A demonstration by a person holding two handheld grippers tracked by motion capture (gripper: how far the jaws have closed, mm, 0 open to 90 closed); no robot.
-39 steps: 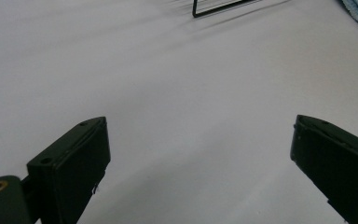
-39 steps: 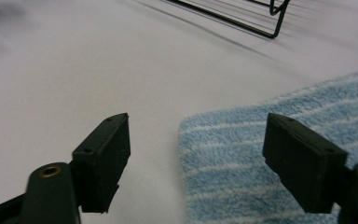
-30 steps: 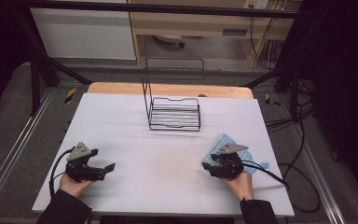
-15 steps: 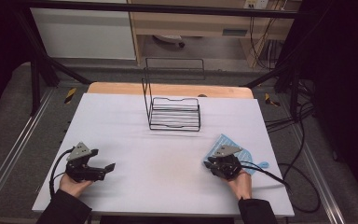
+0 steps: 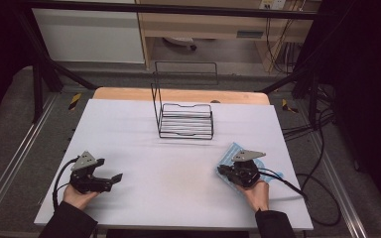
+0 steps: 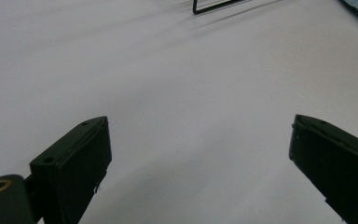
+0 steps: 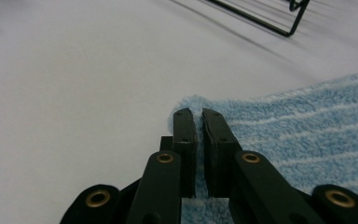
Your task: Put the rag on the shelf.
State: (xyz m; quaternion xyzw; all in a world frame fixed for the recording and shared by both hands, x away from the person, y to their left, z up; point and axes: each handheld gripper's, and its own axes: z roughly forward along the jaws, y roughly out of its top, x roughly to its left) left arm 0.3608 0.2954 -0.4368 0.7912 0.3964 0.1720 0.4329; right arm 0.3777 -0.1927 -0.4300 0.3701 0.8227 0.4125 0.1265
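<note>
Right gripper (image 7: 198, 116) just closing, pinching corner of blue towel (image 7: 307, 126) lying near wire rack (image 5: 186, 120). Left gripper (image 6: 198, 154) spread, idle. Risk: shallow bite, corner slipping on lift.

High view: fixed above the person's edge of the bench (image 5: 178, 163), looking forward and down; it takes in the whole white top, the wire rack (image 5: 186, 119) at the far middle, and the floor beyond.

Left gripper view: rides low on the left claw (image 6: 200, 158), close to the bench surface, facing along its own two jaws; a rack corner (image 6: 214, 7) sits at the top edge.

Right gripper view: rides on the right claw (image 7: 198, 116), very near the blue towel (image 7: 307, 126), looking across it to the rack (image 7: 279, 18).

All three views share the rack and bench top.
</note>
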